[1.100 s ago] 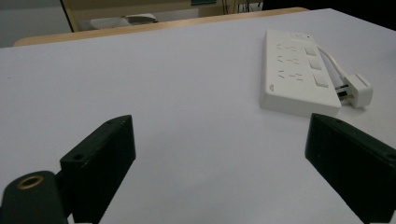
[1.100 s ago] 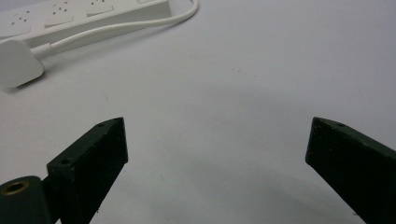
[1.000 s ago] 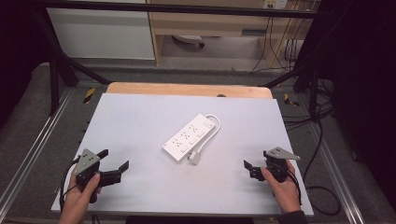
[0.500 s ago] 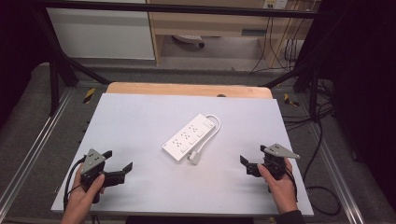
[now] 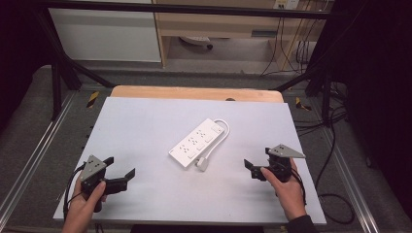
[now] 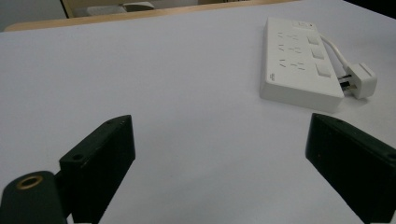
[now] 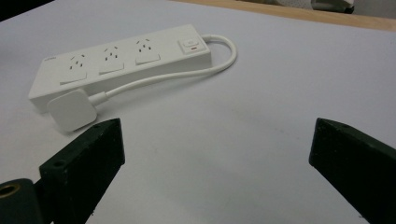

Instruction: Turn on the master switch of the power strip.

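Note:
A white power strip (image 5: 198, 142) lies diagonally at the middle of the light grey table (image 5: 145, 126), its white cord looping back to a flat white plug (image 5: 201, 163) beside its near end. My left gripper (image 5: 120, 167) is open near the front left, well apart from the strip. My right gripper (image 5: 257, 158) is open at the front right, a short way from the plug. The left gripper view has the strip (image 6: 299, 65) and plug (image 6: 362, 79) ahead to the right of the open gripper (image 6: 219, 158). In the right gripper view, strip (image 7: 121, 58) and plug (image 7: 72, 109) lie ahead left of the open gripper (image 7: 215, 158).
A wooden strip (image 5: 194, 93) runs along the table's far edge. Metal rails (image 5: 29, 160) flank the table, and cables (image 5: 335, 145) trail over the floor to the right. A white cabinet (image 5: 107, 34) and a wooden shelf unit (image 5: 218, 24) stand behind.
My right gripper has drifted slightly left toward the plug. My left gripper has edged a little to the right. The power strip has not moved.

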`<state>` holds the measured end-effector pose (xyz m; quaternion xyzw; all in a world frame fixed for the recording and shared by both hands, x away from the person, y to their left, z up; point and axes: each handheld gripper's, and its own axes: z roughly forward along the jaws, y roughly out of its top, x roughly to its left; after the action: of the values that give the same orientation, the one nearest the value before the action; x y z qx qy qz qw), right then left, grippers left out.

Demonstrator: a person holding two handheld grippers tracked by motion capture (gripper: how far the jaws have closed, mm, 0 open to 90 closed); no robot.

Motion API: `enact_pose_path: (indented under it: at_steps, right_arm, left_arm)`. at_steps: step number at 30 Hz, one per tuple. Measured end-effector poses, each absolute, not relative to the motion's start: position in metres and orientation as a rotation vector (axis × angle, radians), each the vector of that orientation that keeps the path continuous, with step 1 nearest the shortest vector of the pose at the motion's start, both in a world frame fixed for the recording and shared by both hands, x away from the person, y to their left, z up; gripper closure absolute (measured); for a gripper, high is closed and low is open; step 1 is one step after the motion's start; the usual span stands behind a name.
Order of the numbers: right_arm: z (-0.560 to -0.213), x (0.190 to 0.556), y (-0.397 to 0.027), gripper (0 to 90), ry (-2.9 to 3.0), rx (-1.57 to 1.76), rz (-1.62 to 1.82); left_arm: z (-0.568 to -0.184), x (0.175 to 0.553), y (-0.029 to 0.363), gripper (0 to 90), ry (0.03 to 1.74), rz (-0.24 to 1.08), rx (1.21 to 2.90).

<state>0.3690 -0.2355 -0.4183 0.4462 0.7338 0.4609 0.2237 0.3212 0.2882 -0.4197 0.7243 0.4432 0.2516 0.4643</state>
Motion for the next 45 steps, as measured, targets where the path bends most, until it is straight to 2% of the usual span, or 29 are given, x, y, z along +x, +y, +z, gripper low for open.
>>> enact_pose_path:
  at_steps: [14,19,33,38,42,45]
  right_arm:
    - [-0.403,0.391,-0.231,5.9,1.958,1.278,1.292]
    - [-0.393,0.401,-0.227,11.1,1.946,1.26,1.309]
    - [-0.377,0.425,-0.219,5.0,1.906,1.26,1.31]
    - [-0.375,0.435,-0.214,8.9,1.903,1.246,1.292]
    - [-0.369,0.442,-0.212,17.0,1.888,1.237,1.303]
    - [-0.368,0.445,-0.21,18.3,1.877,1.246,1.314]
  left_arm:
    - [-0.421,0.321,0.288,8.1,1.092,0.621,1.788]
    - [-0.421,0.322,0.288,7.9,1.098,0.619,1.787]
    - [-0.422,0.323,0.287,6.5,1.101,0.609,1.796]
    - [-0.422,0.323,0.287,6.5,1.104,0.606,1.798]
    - [-0.422,0.324,0.288,6.5,1.104,0.606,1.799]
    - [-0.422,0.324,0.288,6.5,1.103,0.607,1.801]
